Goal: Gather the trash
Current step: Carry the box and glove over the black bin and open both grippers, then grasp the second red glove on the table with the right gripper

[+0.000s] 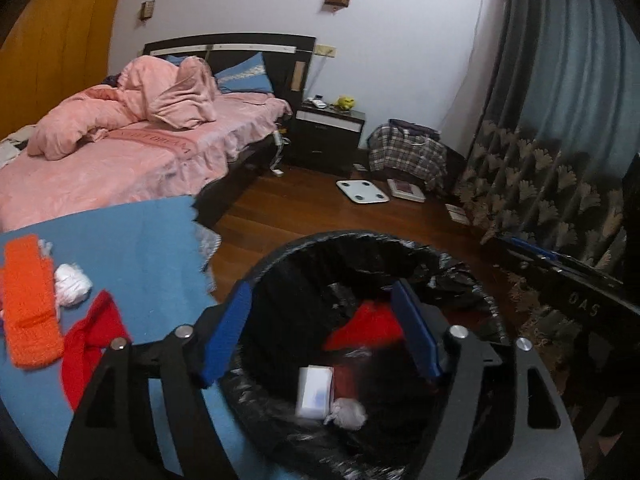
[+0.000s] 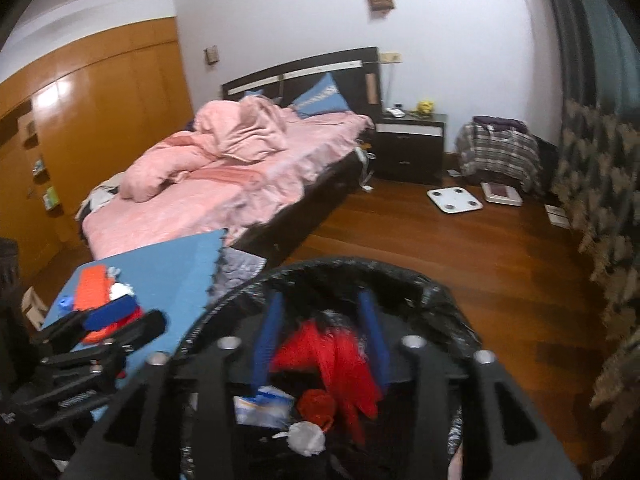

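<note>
The left tool [image 1: 322, 332] hung spread wide and empty over the trash bin [image 1: 280, 256], whose black liner already held a white box [image 1: 314, 390], a crumpled tissue [image 1: 346, 412] and red wrapping [image 1: 360, 328]. The right tool [image 2: 320, 336] was over the same bin, its fingers apart around a red scrap [image 2: 340, 364]; whether they gripped it I could not tell. Left of the bin, the blue desk [image 1: 132, 248] carried an orange cloth [image 1: 28, 300], a white wad [image 1: 72, 284] and a red piece [image 1: 94, 340]. Releasing squarely above the opening, clear of the rim, seemed wisest.

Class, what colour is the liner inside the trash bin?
Black liner; clearest in the left wrist view.
</note>
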Action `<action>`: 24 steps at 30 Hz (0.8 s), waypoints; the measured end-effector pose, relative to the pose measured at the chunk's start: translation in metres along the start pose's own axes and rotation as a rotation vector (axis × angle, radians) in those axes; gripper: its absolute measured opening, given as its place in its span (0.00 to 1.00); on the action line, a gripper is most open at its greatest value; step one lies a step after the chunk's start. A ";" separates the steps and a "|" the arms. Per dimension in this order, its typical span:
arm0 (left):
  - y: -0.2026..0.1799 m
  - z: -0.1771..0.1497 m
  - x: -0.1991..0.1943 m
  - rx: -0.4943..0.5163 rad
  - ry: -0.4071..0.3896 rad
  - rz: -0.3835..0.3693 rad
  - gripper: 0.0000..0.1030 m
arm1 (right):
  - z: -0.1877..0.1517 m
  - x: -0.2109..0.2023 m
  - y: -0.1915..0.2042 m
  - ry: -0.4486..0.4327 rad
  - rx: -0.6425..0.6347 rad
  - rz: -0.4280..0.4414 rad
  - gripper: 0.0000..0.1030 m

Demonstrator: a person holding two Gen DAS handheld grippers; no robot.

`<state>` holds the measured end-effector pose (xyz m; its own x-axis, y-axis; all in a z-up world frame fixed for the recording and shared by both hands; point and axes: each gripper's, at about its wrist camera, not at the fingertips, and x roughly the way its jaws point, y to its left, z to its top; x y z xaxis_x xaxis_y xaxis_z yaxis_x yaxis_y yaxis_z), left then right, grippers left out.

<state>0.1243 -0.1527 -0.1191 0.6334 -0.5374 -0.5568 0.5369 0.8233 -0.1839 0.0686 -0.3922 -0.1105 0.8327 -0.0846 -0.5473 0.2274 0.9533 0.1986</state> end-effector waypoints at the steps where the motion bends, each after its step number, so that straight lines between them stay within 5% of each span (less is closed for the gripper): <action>1: 0.006 0.000 -0.002 -0.003 -0.001 0.012 0.73 | -0.002 0.000 -0.001 -0.002 0.004 -0.006 0.60; 3: 0.020 -0.005 -0.014 -0.014 -0.009 0.056 0.77 | -0.005 -0.002 0.001 -0.012 0.002 -0.015 0.82; 6: 0.048 -0.013 -0.033 -0.040 -0.022 0.143 0.84 | -0.006 0.000 0.018 -0.020 -0.023 -0.005 0.94; 14: 0.137 -0.036 -0.088 -0.123 -0.032 0.396 0.88 | -0.018 0.020 0.099 0.025 -0.086 0.146 0.94; 24: 0.214 -0.064 -0.130 -0.201 -0.023 0.565 0.88 | -0.040 0.068 0.214 0.071 -0.181 0.278 0.94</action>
<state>0.1213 0.1048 -0.1383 0.8030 -0.0084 -0.5959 -0.0010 0.9999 -0.0154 0.1539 -0.1821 -0.1384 0.8114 0.2000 -0.5492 -0.1018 0.9736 0.2041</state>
